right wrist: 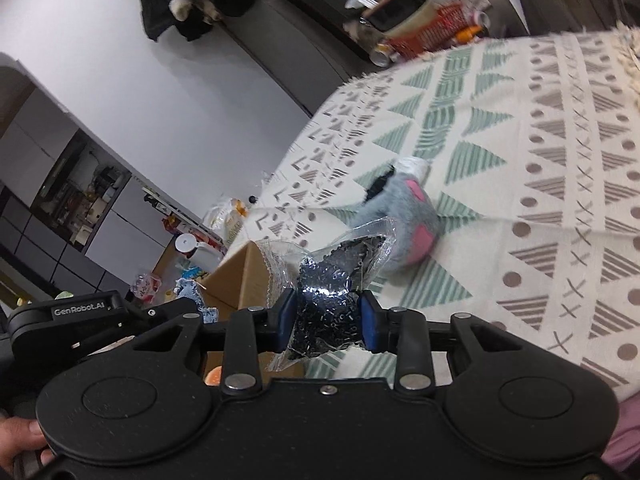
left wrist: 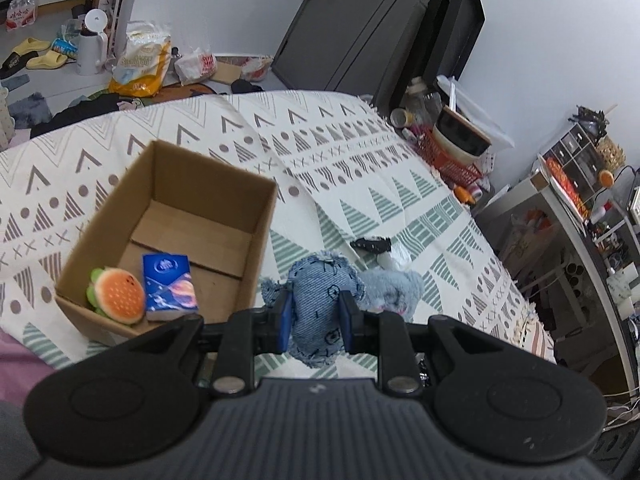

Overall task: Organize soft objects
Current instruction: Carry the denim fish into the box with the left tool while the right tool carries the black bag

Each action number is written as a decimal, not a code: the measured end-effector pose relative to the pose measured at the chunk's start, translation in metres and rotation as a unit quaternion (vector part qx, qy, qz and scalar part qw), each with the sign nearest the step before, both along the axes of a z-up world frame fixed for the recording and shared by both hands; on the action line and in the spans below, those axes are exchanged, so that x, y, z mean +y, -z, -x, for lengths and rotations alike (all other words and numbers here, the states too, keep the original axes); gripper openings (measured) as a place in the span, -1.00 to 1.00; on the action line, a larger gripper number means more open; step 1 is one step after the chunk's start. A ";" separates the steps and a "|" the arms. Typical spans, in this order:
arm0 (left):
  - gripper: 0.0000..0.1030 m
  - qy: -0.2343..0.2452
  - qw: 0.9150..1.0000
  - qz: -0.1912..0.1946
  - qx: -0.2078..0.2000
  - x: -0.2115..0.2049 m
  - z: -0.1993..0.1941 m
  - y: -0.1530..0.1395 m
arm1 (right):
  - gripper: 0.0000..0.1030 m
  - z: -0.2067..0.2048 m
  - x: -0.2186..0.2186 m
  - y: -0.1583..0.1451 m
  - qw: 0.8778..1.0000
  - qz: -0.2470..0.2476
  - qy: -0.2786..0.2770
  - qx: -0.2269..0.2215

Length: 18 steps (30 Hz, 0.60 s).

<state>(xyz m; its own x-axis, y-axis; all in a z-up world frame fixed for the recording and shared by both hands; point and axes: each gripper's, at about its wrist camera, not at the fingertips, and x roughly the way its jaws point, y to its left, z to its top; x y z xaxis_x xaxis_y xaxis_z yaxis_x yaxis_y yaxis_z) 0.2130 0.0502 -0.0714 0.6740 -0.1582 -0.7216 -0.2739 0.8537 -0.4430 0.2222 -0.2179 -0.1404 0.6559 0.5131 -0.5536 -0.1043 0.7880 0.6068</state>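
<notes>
My left gripper (left wrist: 316,314) is shut on a blue denim soft toy (left wrist: 320,292), held above the patterned bedspread just right of an open cardboard box (left wrist: 208,184). In the box lie a burger plush (left wrist: 120,292) and a blue tissue pack (left wrist: 170,282). A grey plush with pink patches (left wrist: 394,290) lies on the bed beyond the denim toy; it also shows in the right wrist view (right wrist: 404,220). My right gripper (right wrist: 328,320) is shut on a clear plastic bag of small black pieces (right wrist: 328,292), held near the box corner (right wrist: 240,276).
A small black item (left wrist: 372,245) and a white item lie on the bedspread (left wrist: 360,152) past the grey plush. A red basket with a bowl (left wrist: 460,148) stands off the bed's far right corner. Bags, a kettle and slippers litter the floor at the back left.
</notes>
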 end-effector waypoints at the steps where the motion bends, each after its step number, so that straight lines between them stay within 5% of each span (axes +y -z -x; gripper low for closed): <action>1: -0.55 -0.001 1.000 0.001 -0.002 0.003 0.000 -0.001 | -0.37 0.001 0.003 -0.001 1.000 0.001 -0.001 -0.002; 18: -0.54 -0.058 0.998 0.025 0.008 0.085 0.001 0.020 | -0.38 -0.006 0.070 -0.014 0.999 0.026 -0.024 -0.003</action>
